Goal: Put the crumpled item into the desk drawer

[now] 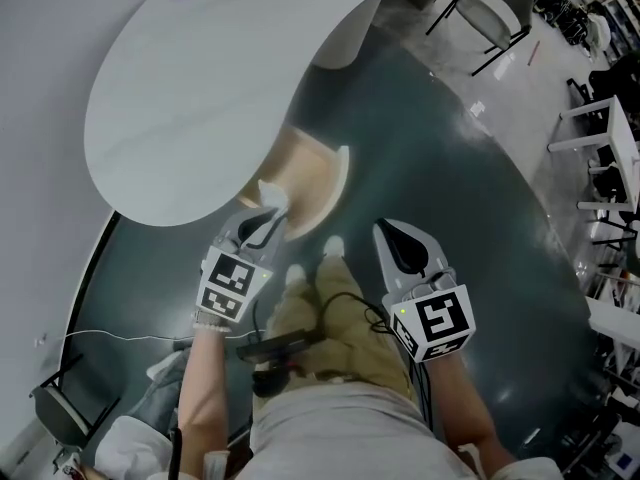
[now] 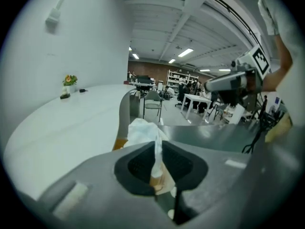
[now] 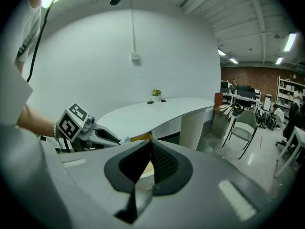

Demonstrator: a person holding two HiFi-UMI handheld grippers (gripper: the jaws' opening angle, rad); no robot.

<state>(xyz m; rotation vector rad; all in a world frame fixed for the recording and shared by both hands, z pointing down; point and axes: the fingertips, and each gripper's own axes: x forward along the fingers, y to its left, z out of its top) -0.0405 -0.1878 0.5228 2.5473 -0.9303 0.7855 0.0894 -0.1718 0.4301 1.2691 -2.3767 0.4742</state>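
Note:
A crumpled white paper (image 1: 272,196) sticks out of my left gripper (image 1: 266,220), which is shut on it. In the left gripper view the paper (image 2: 142,130) is pinched between the dark pads and bulges beyond the tips of that gripper (image 2: 156,151). The gripper hangs just in front of the open desk drawer (image 1: 343,176), whose wooden inside shows under the white desk (image 1: 190,98). My right gripper (image 1: 382,230) is to the right of the drawer, jaws together and empty. Its own view shows its tips (image 3: 150,144) meeting, with the left gripper (image 3: 95,135) off to the left.
A person's legs and white shoes (image 1: 333,247) stand between the grippers. A small flower pot (image 3: 156,93) sits far back on the desk. A chair (image 1: 490,13) stands beyond the desk's end, another chair (image 1: 60,408) at the lower left. White tables (image 1: 615,148) line the right side.

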